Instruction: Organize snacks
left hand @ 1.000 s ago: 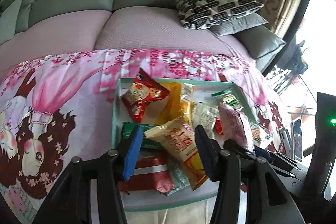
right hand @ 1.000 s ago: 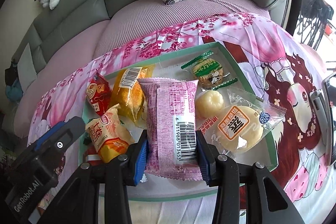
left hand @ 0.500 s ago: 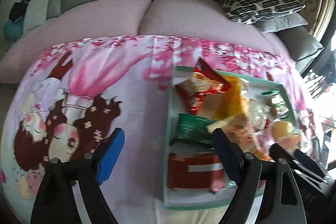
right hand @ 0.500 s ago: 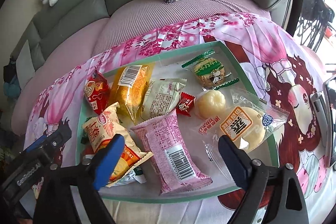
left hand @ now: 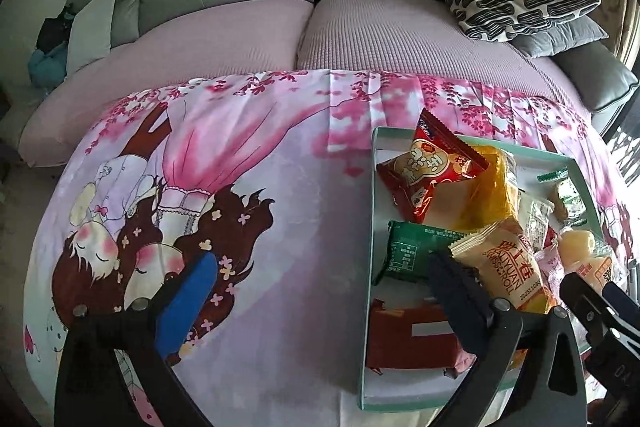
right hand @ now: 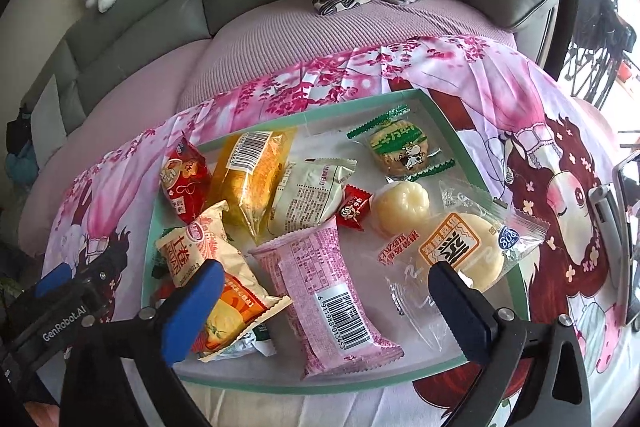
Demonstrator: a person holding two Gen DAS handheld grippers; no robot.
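Both grippers, left gripper (left hand: pixel 316 291) and right gripper (right hand: pixel 324 301), are hovering wide and empty over the snack-filled tray (right hand: pixel 320 385), where the pink packet (right hand: pixel 324 291) is lying centred, inviting a square, gentle pinch.

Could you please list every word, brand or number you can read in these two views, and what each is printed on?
"GenRobot.AI": on the left gripper body, seen from the right wrist.
"6 911988 013453": under the barcode of the pink snack packet, partly guessed.
"SAIYUAN SWISS ROLL": on the beige Swiss roll packet, blurred, first word uncertain.
Chinese characters on the other wrappers: too small to read.
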